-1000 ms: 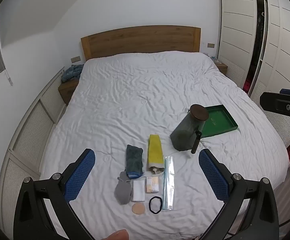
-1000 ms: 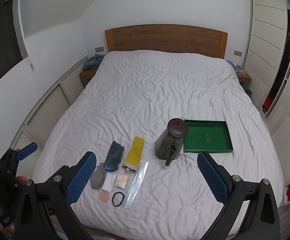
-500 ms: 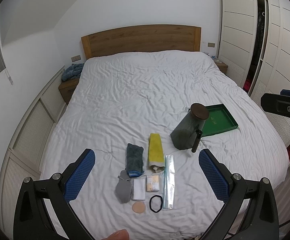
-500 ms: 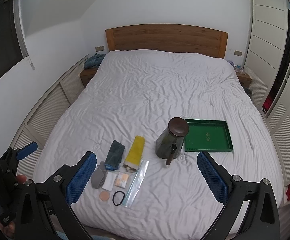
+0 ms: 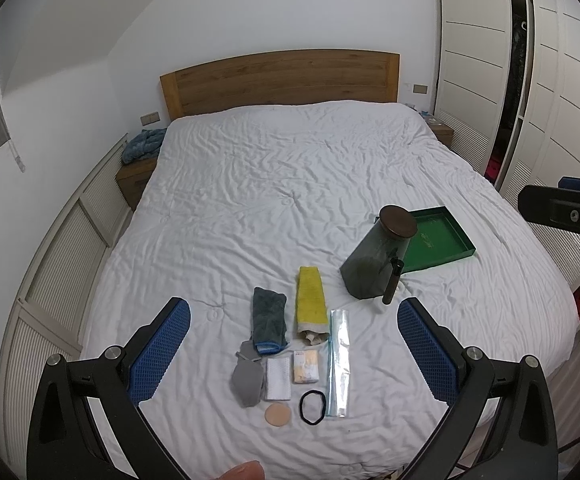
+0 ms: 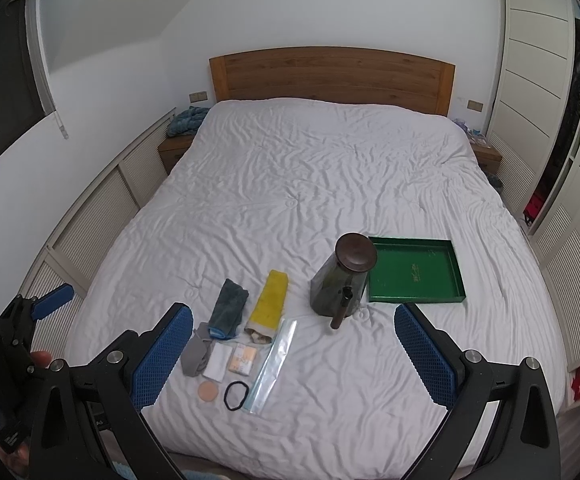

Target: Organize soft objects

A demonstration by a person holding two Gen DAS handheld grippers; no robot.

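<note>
Small items lie near the foot of the white bed (image 5: pixel 290 184): a dark teal folded cloth (image 5: pixel 269 317), a yellow rolled cloth (image 5: pixel 310 299), a grey pouch (image 5: pixel 246 378), a white pad (image 5: pixel 278 378), a small packet (image 5: pixel 305 367), a clear plastic sleeve (image 5: pixel 338 361), a black hair tie (image 5: pixel 312 401) and a round beige puff (image 5: pixel 277 415). A dark jar (image 5: pixel 375 259) with a brown lid stands beside a green tray (image 5: pixel 459 236). My left gripper (image 5: pixel 293 350) is open above the items. My right gripper (image 6: pixel 291 354) is open, empty, short of the bed's foot.
A wooden headboard (image 5: pixel 280 80) stands at the far end. A nightstand with a blue cloth (image 5: pixel 144 149) is at the left, white wardrobes (image 5: pixel 489 80) at the right. In the right wrist view the items (image 6: pixel 246 344) lie left of the jar (image 6: pixel 343 276).
Both views have shifted only slightly. Nothing on the bed has moved and both grippers stay open.
</note>
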